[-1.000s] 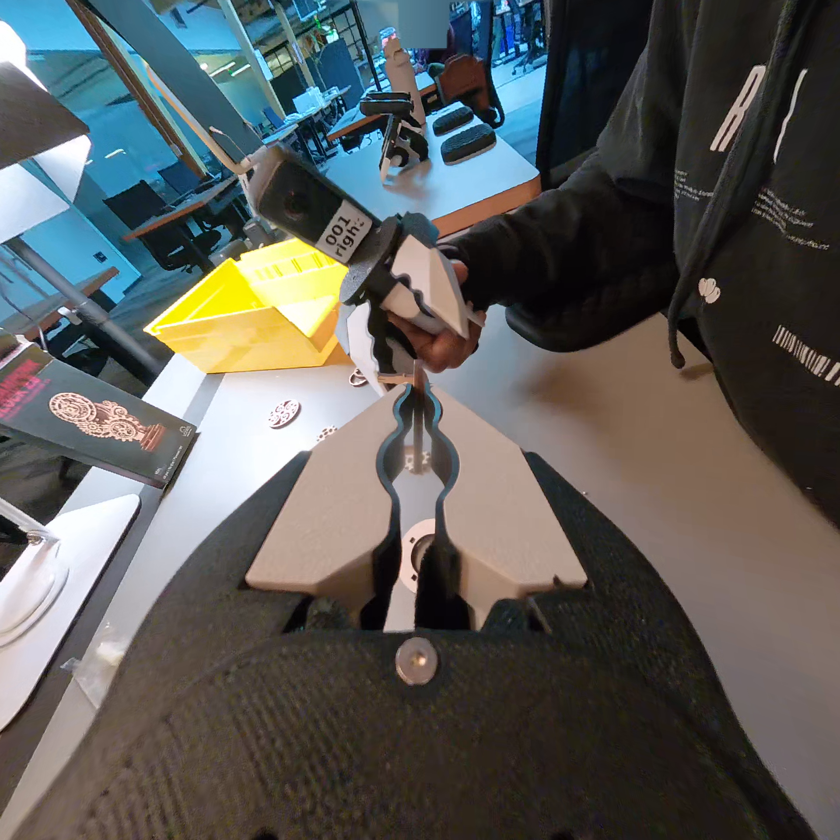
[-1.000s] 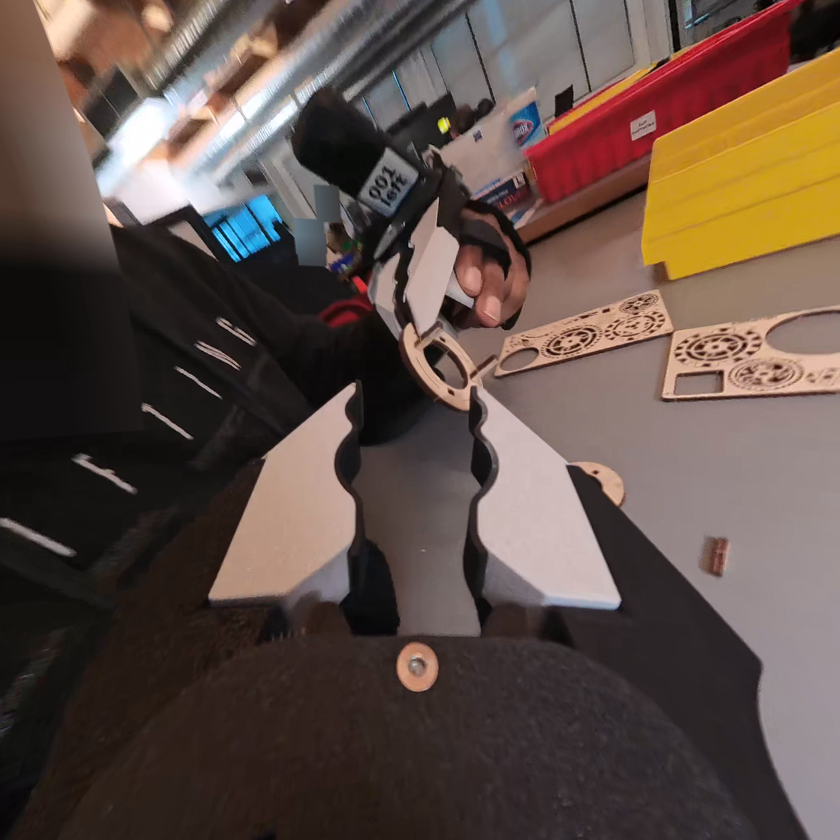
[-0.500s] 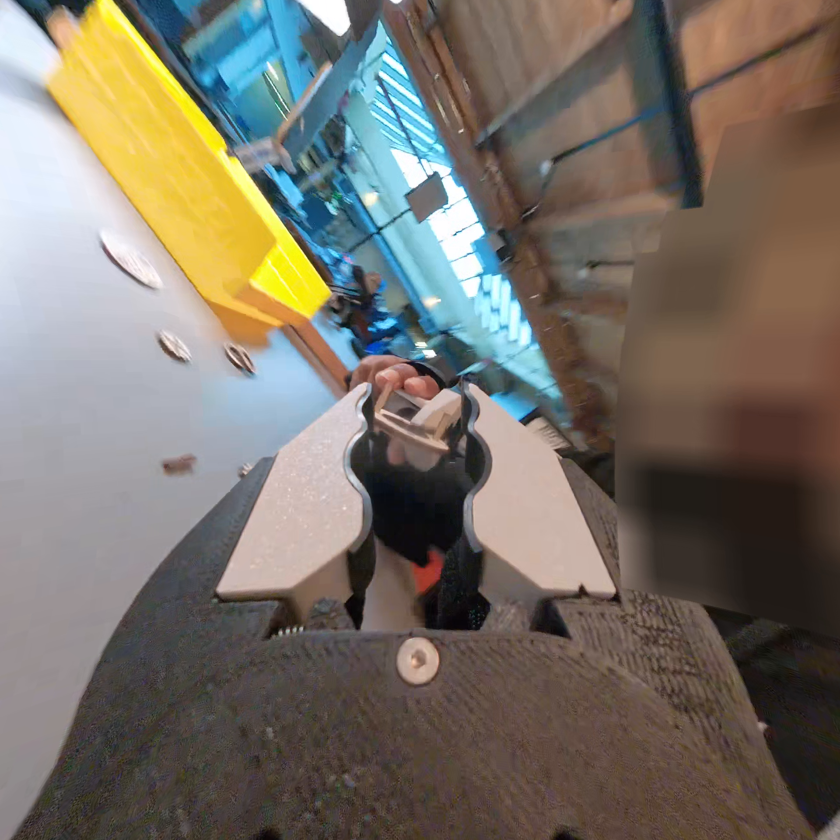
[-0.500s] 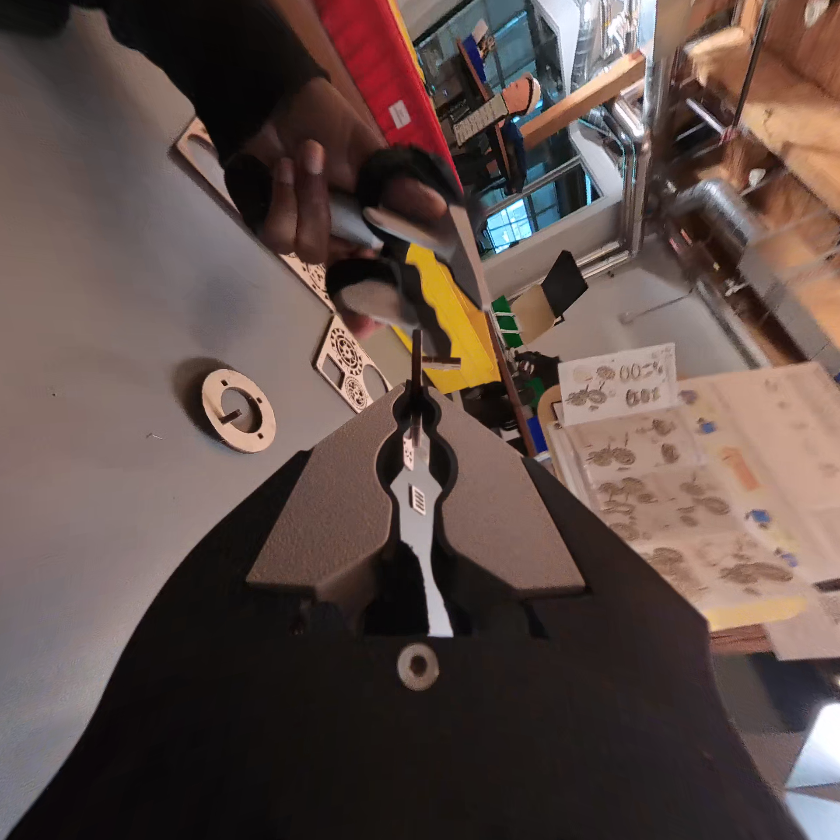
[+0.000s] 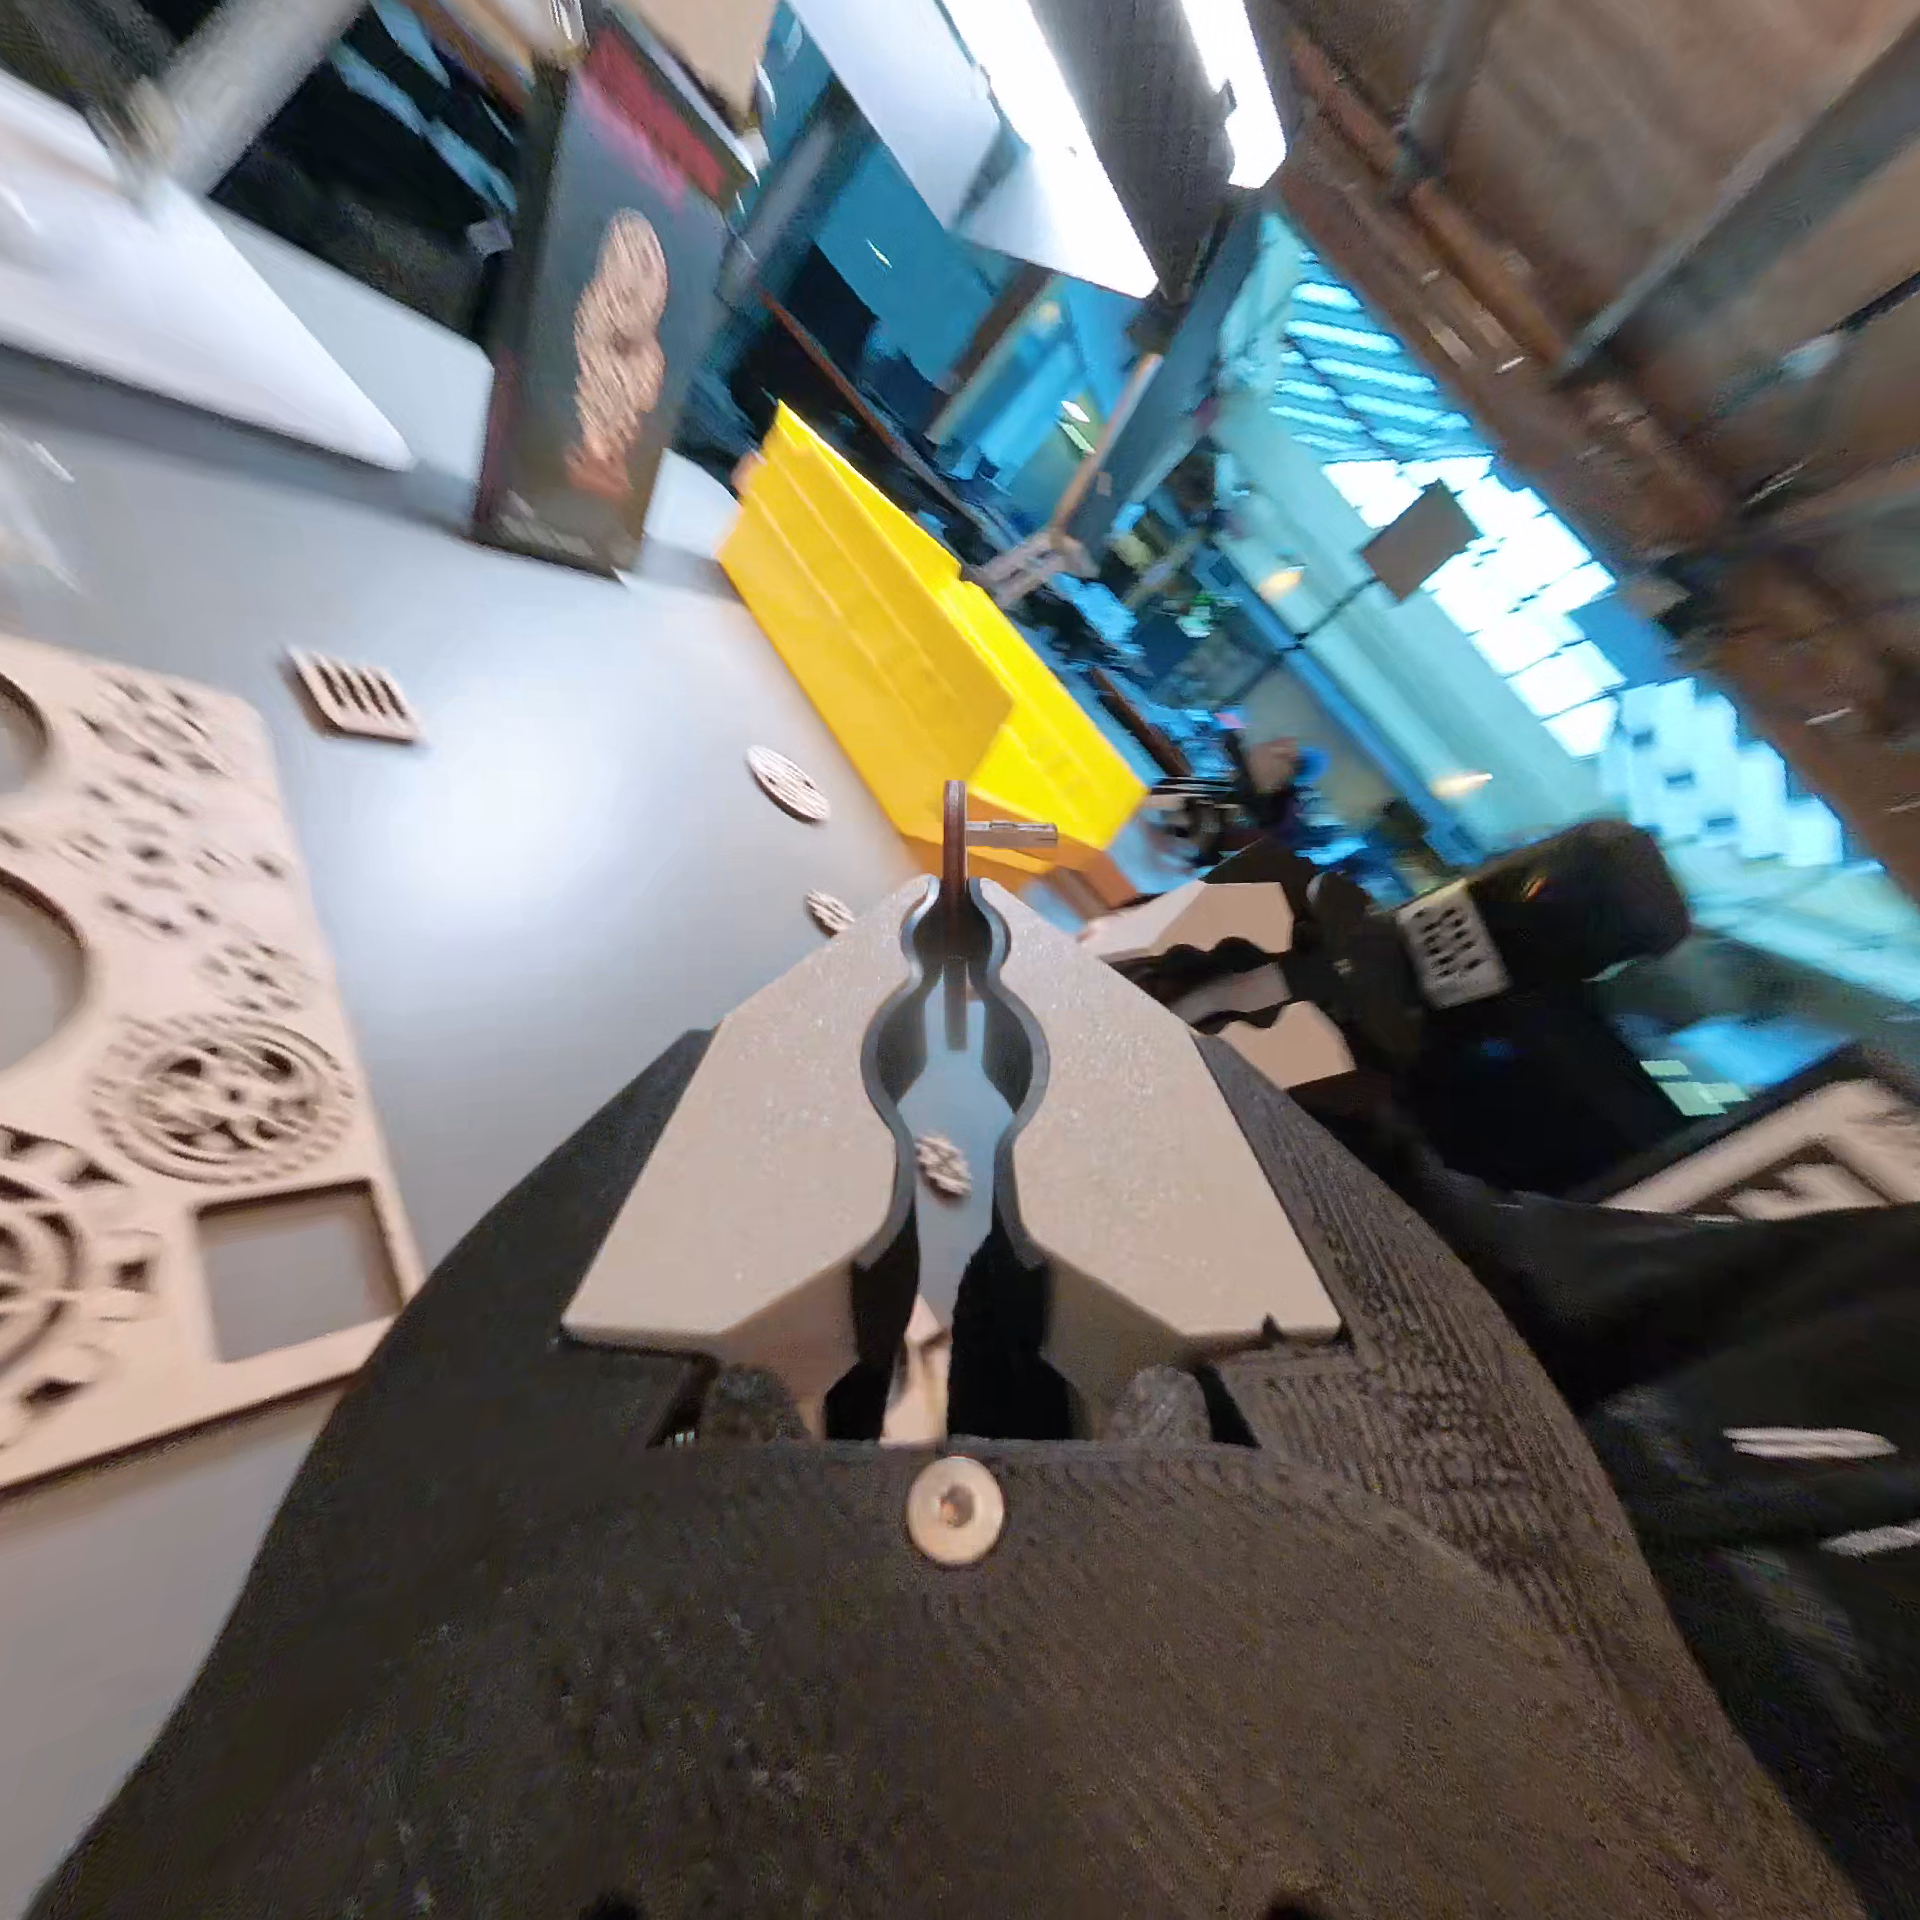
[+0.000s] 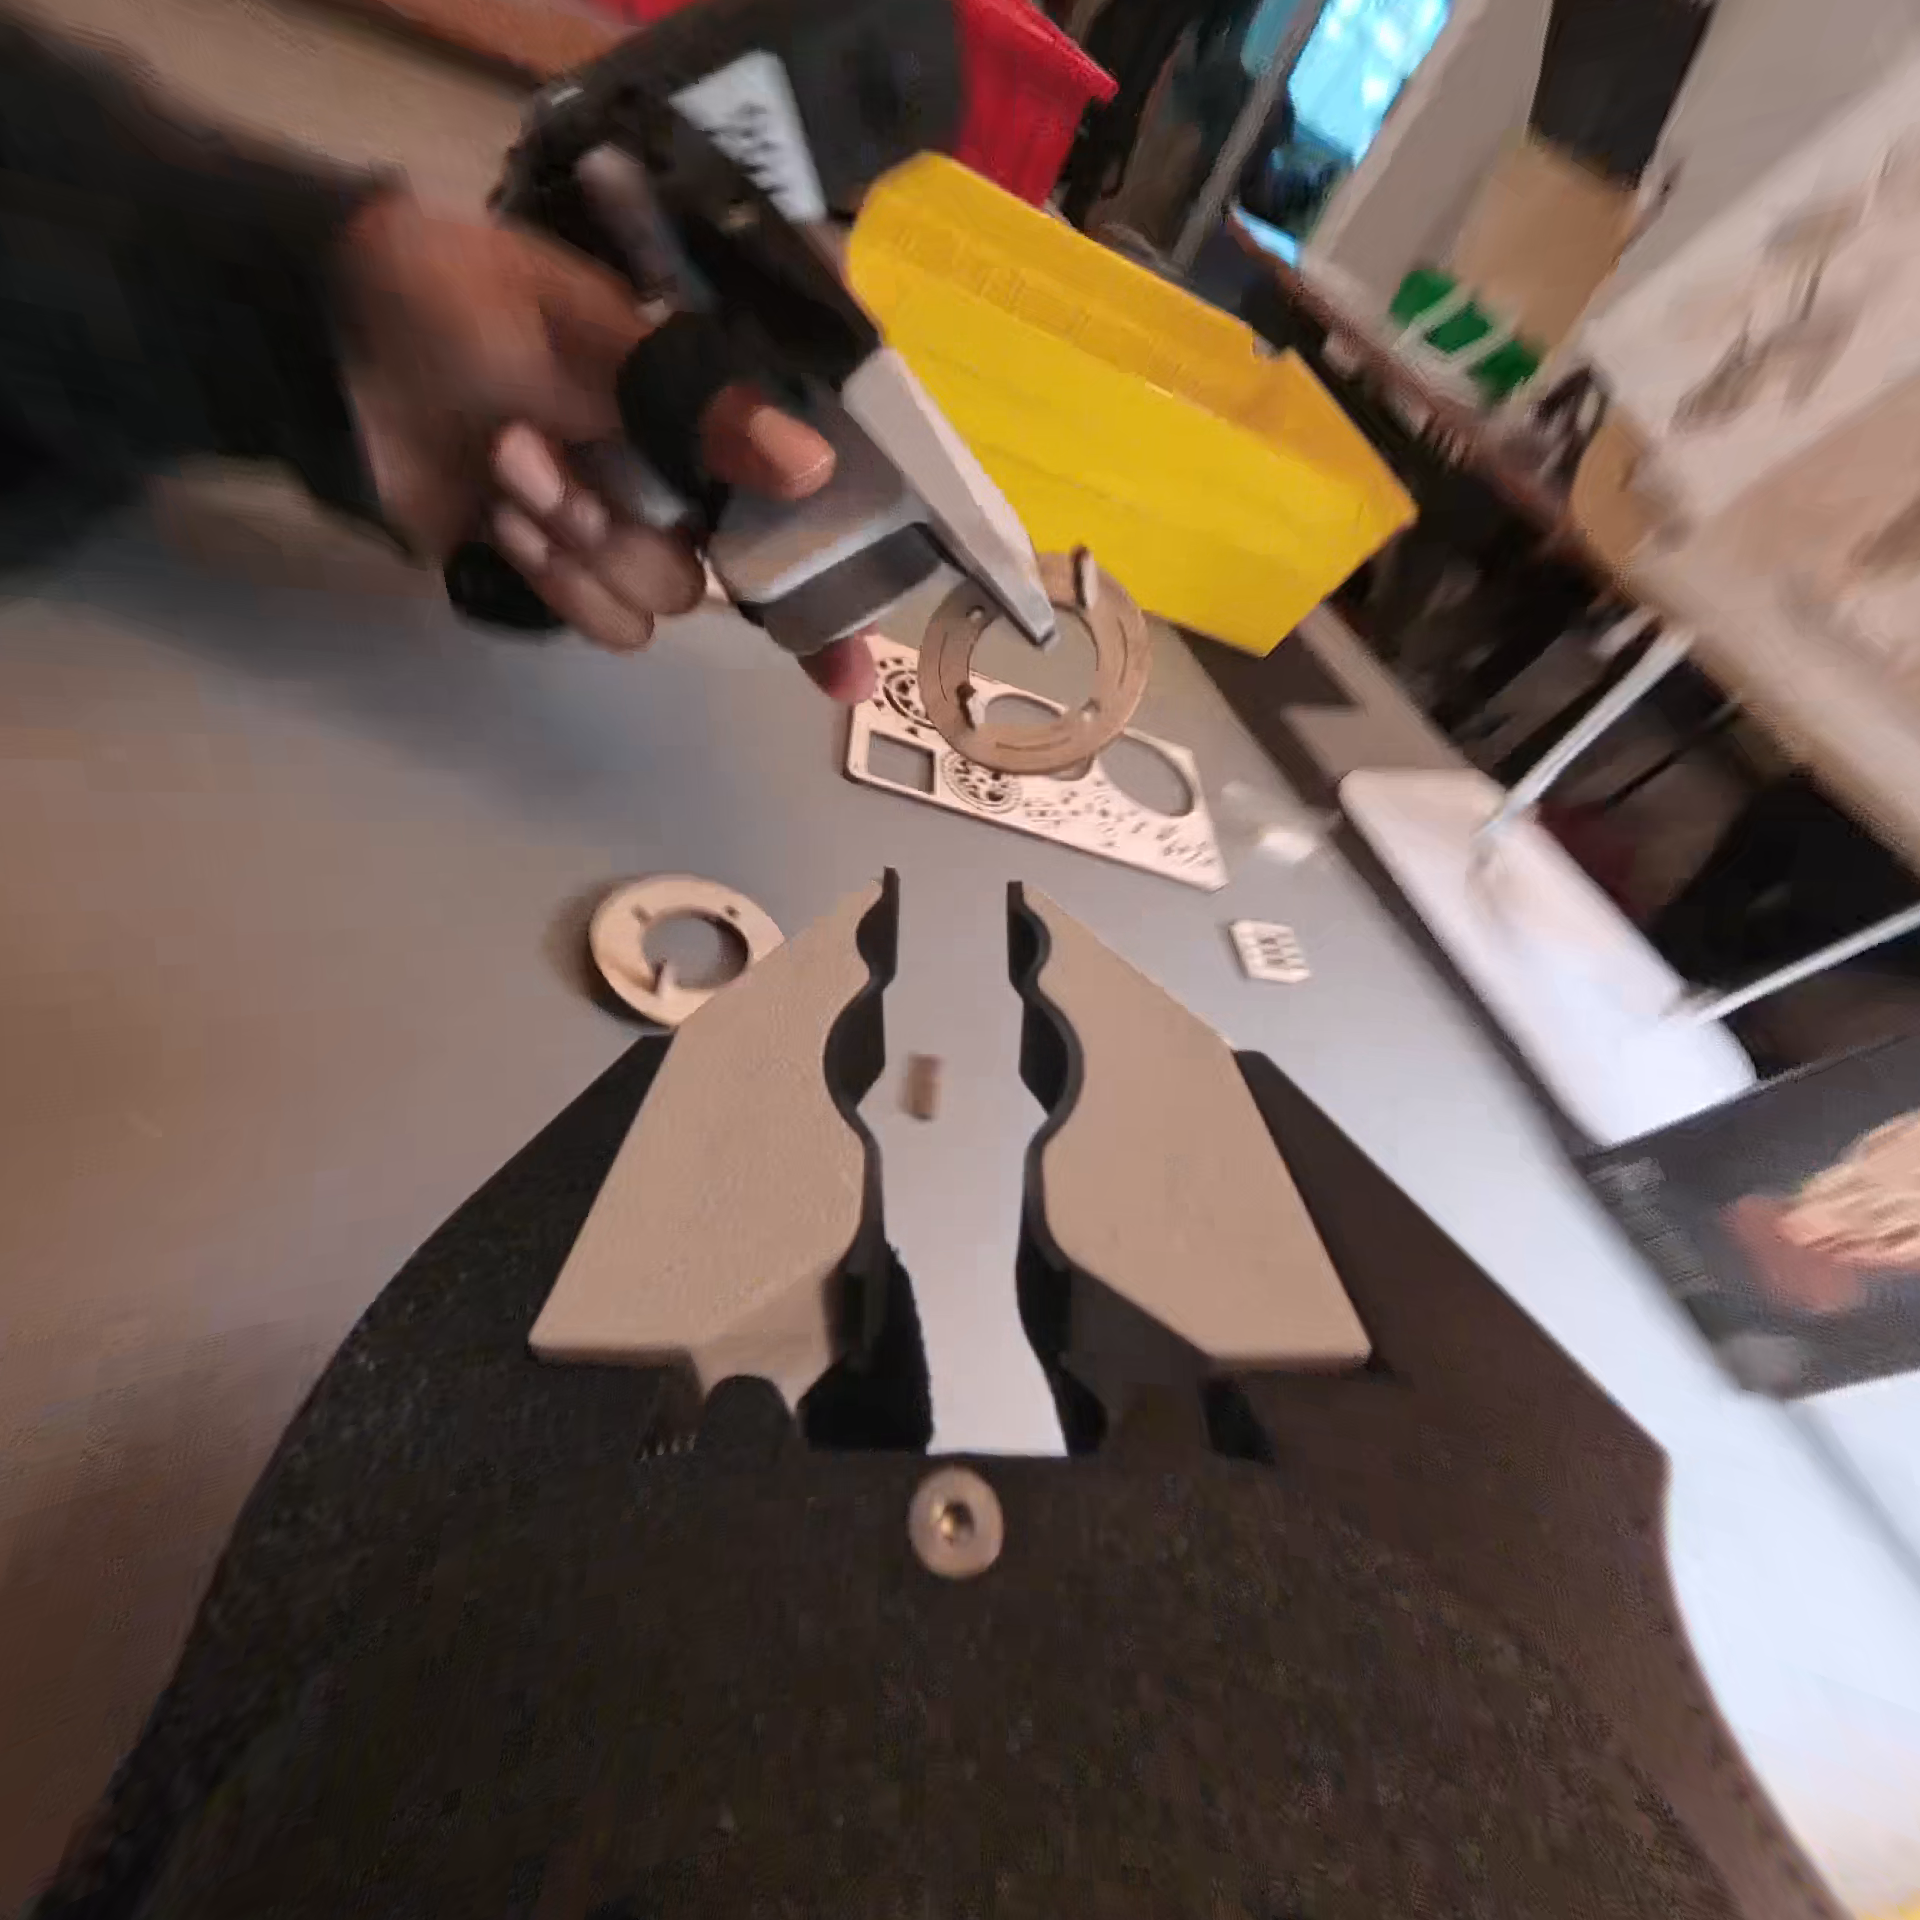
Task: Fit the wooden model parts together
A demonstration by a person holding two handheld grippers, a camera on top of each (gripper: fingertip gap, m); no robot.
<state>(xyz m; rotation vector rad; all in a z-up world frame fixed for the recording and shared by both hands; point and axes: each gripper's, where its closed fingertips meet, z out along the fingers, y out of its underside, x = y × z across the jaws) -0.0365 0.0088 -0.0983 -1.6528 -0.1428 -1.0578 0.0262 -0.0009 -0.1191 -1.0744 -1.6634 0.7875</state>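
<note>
My left gripper (image 5: 951,894) is shut on a thin wooden ring (image 5: 953,831), seen edge-on, with a small peg (image 5: 1018,829) sticking out sideways near its top. In the right wrist view a hand holds that left gripper (image 6: 1039,623) above the table, its tips clamped on the ring (image 6: 1112,675). My right gripper (image 6: 951,894) is open and empty, low over the grey table, apart from the ring. A small wooden peg (image 6: 920,1088) lies on the table between its fingers. A second wooden ring (image 6: 681,951) lies flat just left of them. The right gripper (image 5: 1164,971) also shows in the left wrist view.
A laser-cut wooden sheet (image 5: 156,935) lies on the table and shows in the right wrist view (image 6: 1143,831). A small slotted piece (image 6: 1268,948) and small round discs (image 5: 788,784) lie loose. A yellow bin (image 6: 1091,395), a dark box (image 5: 603,364) and a white lamp base (image 6: 1538,935) stand behind.
Both views have swung a lot. The right gripper has drawn back from the ring and hangs open over the table. The left gripper has kept its hold on the ring.
</note>
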